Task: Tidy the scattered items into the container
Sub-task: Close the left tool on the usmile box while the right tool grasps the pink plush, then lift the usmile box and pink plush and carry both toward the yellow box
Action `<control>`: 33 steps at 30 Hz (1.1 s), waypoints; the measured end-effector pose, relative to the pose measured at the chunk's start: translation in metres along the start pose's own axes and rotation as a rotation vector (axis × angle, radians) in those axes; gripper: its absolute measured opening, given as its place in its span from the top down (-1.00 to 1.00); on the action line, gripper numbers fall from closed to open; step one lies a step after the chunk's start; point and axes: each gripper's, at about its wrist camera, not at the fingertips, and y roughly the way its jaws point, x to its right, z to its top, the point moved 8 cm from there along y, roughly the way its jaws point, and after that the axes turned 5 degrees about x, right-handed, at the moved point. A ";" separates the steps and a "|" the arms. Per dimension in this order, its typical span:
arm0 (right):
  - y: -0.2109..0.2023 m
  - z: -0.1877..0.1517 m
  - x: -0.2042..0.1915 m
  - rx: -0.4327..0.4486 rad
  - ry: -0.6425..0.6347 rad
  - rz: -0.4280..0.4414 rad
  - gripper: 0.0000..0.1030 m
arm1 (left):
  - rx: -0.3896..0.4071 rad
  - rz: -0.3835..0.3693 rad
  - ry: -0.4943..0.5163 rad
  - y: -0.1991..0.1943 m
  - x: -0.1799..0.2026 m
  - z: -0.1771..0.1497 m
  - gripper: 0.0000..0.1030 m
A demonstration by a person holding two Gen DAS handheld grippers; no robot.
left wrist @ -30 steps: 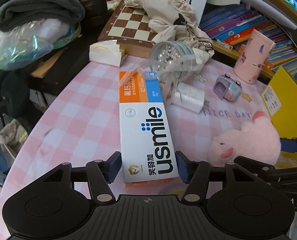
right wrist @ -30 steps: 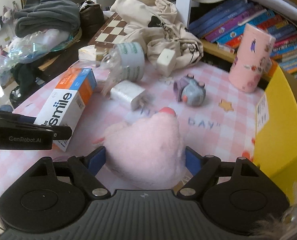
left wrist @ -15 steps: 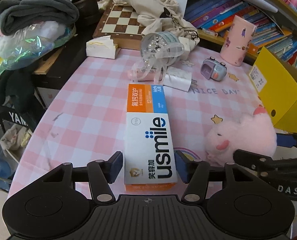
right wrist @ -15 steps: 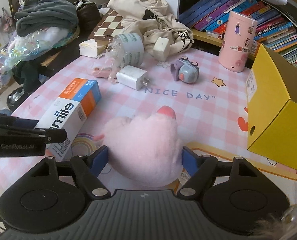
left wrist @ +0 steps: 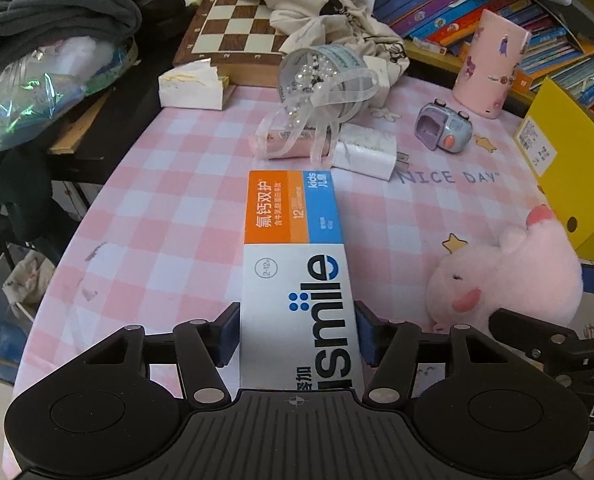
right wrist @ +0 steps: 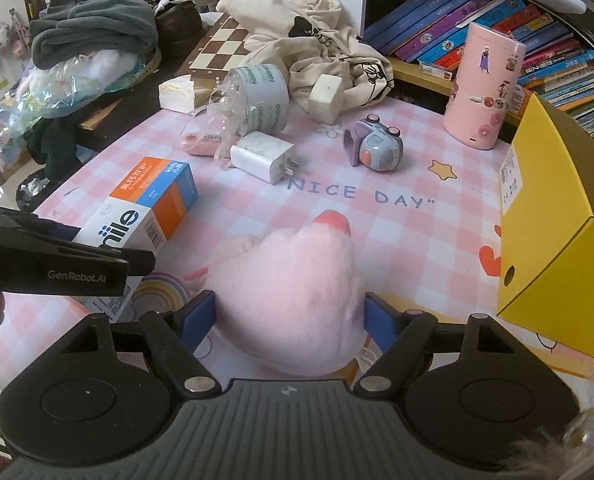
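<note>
Between the left gripper [left wrist: 297, 330]'s fingers the white-orange-blue cardboard toothpaste box [left wrist: 297, 264] is clamped, long axis dead ahead, while the right gripper [right wrist: 289, 314] pinches the pink plush toy [right wrist: 293, 284], nearer the open yellow cardboard box [right wrist: 553, 216] off its right.

Open checked cloth [right wrist: 409, 236] between plush toy [right wrist: 293, 300] and yellow box [right wrist: 545, 240]; a gripper could pass there. Toothpaste carton [left wrist: 297, 280] crowds the left side. Farther back, charger [right wrist: 263, 156], toy camera [right wrist: 375, 146], tipped bead jar [right wrist: 261, 96] and pink canister [right wrist: 483, 84] block the way.
</note>
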 end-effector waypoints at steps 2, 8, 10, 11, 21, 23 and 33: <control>0.001 0.000 0.000 0.000 -0.001 0.004 -0.50 | 0.005 -0.002 0.004 0.001 0.001 0.000 -0.07; -0.002 0.001 0.002 0.003 0.016 0.015 -0.43 | 0.014 -0.031 -0.024 -0.004 0.001 -0.001 -0.03; -0.005 0.001 0.003 0.007 0.035 0.014 -0.41 | 0.021 -0.048 -0.033 -0.009 0.002 -0.002 -0.01; -0.007 0.002 0.004 0.011 0.042 0.011 -0.38 | 0.025 -0.054 -0.034 -0.012 0.002 -0.002 -0.01; -0.033 -0.001 -0.010 0.046 0.061 0.019 -0.15 | 0.064 -0.123 -0.063 -0.046 0.003 -0.009 0.00; -0.040 -0.002 -0.014 0.061 0.058 0.015 -0.14 | 0.079 -0.130 -0.067 -0.054 0.001 -0.010 0.00; -0.066 -0.008 -0.025 0.104 0.074 -0.023 -0.15 | 0.124 -0.171 -0.071 -0.080 -0.007 -0.019 0.00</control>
